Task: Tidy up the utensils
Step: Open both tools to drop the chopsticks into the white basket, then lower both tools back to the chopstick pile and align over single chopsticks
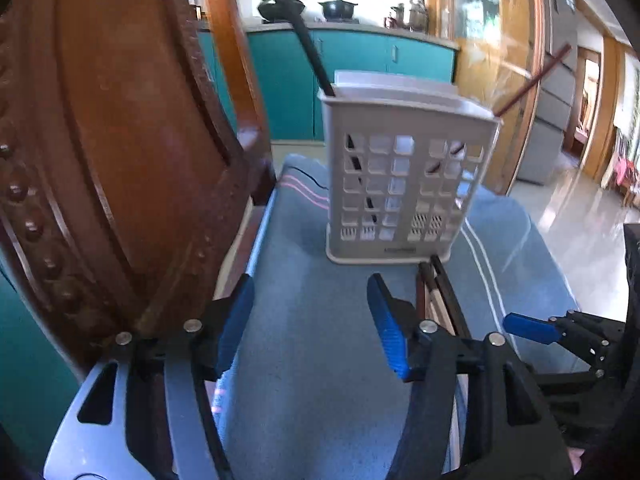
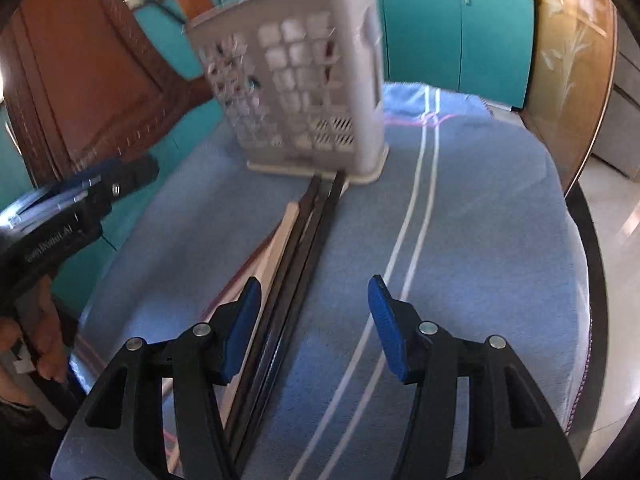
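Observation:
A white slotted utensil holder [image 1: 404, 176] stands upright on the blue towel [image 1: 320, 320]. A black ladle [image 1: 308, 44] leans out of its left part and a dark red chopstick [image 1: 532, 80] out of its right. Several chopsticks [image 1: 440, 296], dark and pale, lie on the towel in front of the holder. My left gripper [image 1: 312, 320] is open and empty, left of them. In the right wrist view the holder [image 2: 304, 92] is ahead and the chopsticks [image 2: 296, 256] run toward my open, empty right gripper [image 2: 316, 324], beside its left finger [image 2: 240, 328].
A carved wooden chair back [image 1: 120, 140] rises close on the left. The right gripper [image 1: 560, 332] shows at the left wrist view's right edge, and the left gripper [image 2: 80, 200] at the right wrist view's left. The towel's edge [image 2: 576, 280] drops off on the right. Teal cabinets [image 2: 460, 28] stand behind.

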